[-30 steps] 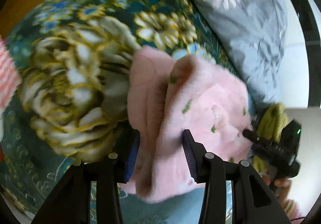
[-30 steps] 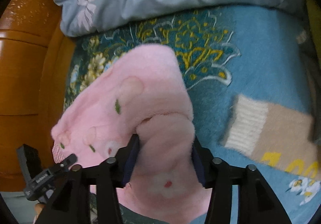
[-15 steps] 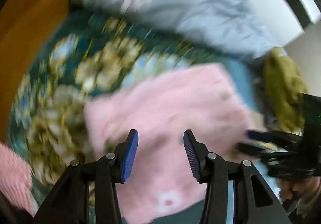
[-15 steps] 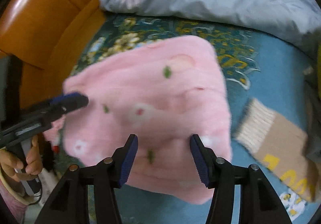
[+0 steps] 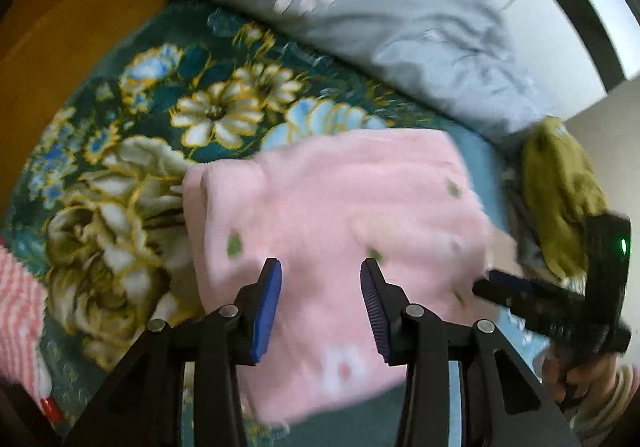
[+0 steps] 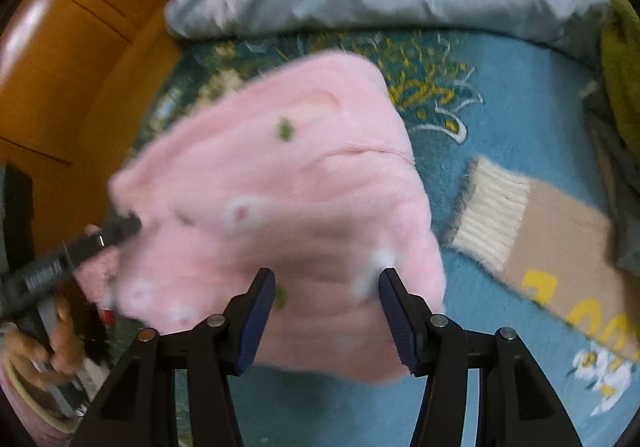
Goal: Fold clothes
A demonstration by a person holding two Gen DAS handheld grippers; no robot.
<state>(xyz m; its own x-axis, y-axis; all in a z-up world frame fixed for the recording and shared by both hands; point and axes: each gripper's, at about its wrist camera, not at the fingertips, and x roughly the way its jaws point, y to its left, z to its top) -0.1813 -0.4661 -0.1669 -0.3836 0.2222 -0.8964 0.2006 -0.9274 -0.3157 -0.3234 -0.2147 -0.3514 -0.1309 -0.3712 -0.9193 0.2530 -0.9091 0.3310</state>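
On the bed's floral blanket (image 5: 208, 115), the pink fleece garment (image 5: 340, 207) lies folded, seemingly square, while the left gripper (image 5: 320, 287) and right gripper (image 6: 326, 299) hover with jaws spread, empty; next, likely the beige knit (image 6: 552, 239) at three o'clock.

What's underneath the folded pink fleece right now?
The pink fleece lies on the floral blanket, which shows all around it. Whatever sits directly under it is covered.

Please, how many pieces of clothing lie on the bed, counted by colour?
Pink fleece garment: 1
Beige sweater with cream cuff: 1
Olive-green garment: 1
Pink-and-white striped knit: 1
Total: 4
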